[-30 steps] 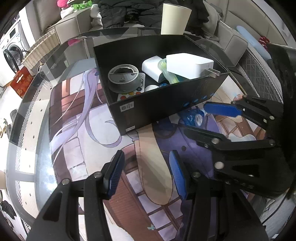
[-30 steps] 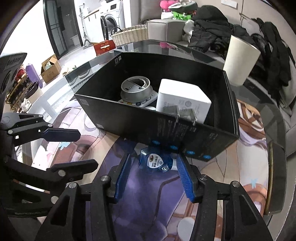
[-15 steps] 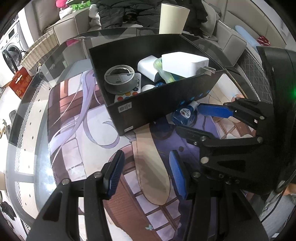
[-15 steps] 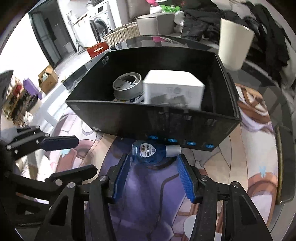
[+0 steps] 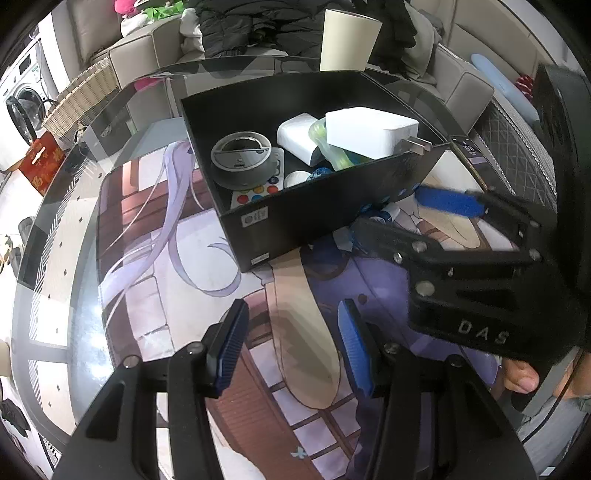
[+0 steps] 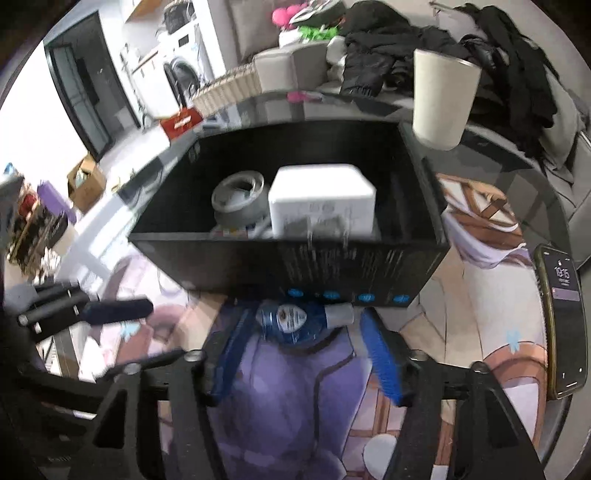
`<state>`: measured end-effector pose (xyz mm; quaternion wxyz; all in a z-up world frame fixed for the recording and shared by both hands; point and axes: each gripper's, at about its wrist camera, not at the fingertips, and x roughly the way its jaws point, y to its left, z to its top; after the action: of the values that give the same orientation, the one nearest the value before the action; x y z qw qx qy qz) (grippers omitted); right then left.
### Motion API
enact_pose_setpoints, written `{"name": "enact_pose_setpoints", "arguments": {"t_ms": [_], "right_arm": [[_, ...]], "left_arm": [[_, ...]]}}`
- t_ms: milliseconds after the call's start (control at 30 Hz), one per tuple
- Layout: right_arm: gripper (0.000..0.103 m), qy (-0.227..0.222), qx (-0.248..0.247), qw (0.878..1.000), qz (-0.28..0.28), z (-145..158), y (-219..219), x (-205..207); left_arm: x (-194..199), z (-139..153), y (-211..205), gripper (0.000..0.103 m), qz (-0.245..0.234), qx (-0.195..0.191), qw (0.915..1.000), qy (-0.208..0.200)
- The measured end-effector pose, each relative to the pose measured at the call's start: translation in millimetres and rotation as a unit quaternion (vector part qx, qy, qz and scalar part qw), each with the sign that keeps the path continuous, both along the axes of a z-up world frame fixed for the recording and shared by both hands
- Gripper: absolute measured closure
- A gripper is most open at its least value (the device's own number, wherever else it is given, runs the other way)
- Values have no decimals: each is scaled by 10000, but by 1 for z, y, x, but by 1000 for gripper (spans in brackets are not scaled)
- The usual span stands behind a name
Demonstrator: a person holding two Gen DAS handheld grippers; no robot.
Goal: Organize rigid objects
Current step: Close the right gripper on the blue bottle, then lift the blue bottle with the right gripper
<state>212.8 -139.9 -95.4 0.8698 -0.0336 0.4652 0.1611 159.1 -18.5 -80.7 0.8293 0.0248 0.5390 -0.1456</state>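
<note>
A black box [image 5: 295, 218] [image 6: 229, 258] stands on the printed mat. It holds a grey round device [image 5: 242, 157] [image 6: 240, 197], a white charger [image 5: 369, 129] [image 6: 321, 197], a white block [image 5: 295, 134] and small coloured items. A small blue bottle [image 6: 291, 321] lies on its side on the mat against the box's near wall. My right gripper [image 6: 306, 339] is open, with its fingers either side of the bottle and not closed on it. It shows at the right of the left wrist view [image 5: 399, 218]. My left gripper [image 5: 291, 339] is open and empty over the mat.
A beige cup [image 5: 349, 38] [image 6: 441, 98] stands behind the box. A phone [image 6: 561, 317] lies at the table's right edge. A sofa with dark clothes [image 5: 280, 22] and a wicker basket [image 5: 79, 99] lie beyond the glass table.
My right gripper has moved forward until its fingers flank the blue bottle by the box. The left gripper has stayed open and nearly still.
</note>
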Motion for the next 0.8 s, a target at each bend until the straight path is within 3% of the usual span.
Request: {"name": "enact_pose_setpoints", "arguments": {"t_ms": [100,233,433,800], "right_arm": [[25,-89,-53,9998,-174,-3,2,4],[25,107,-61,9996,-258,-13,5,11],[44,161,-451,9988,-64,-22,7,15],[45,339,-395,9980,365,-23,0,0]], "left_arm": [[0,0,1,53,-3,-1,10000,6],[0,0,4,53,13,-17,10000,18],[0,1,3,53,-6,-29,10000,3],[0,1,-3,53,-20,14,10000,4]]}}
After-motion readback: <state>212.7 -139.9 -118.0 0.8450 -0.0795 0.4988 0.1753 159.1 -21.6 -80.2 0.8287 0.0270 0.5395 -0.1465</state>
